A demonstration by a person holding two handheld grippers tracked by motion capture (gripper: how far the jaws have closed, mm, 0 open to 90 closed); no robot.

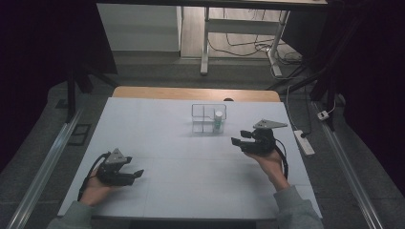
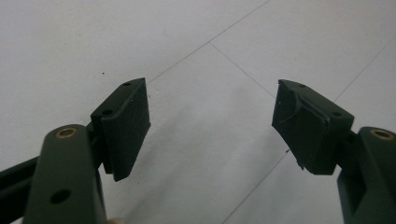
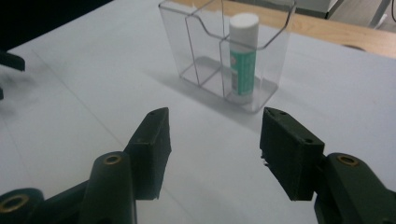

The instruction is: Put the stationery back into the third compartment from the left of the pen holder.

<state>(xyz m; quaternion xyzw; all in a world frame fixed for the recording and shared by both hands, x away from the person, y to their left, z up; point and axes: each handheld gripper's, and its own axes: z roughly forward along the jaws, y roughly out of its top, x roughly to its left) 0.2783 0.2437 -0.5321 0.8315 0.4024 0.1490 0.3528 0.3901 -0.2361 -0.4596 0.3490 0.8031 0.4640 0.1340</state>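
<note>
White table (image 1: pixel 157 143) bears clear divided holder (image 3: pixel 196 60), upright white-capped glue stick (image 3: pixel 243 60) inside

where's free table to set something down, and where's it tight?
Free: the white table left of the clear organizer, and the middle stretch between the left tool and right tool. Tight: between the right tool and the organizer, where the glue stick stands.

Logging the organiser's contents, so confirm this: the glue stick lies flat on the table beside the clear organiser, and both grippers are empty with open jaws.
One thing is wrong: the glue stick is not lying on the table; it stands upright inside a compartment of the clear organiser, as the right gripper view shows. The rest holds: the left gripper and the right gripper are empty with open jaws.
</note>
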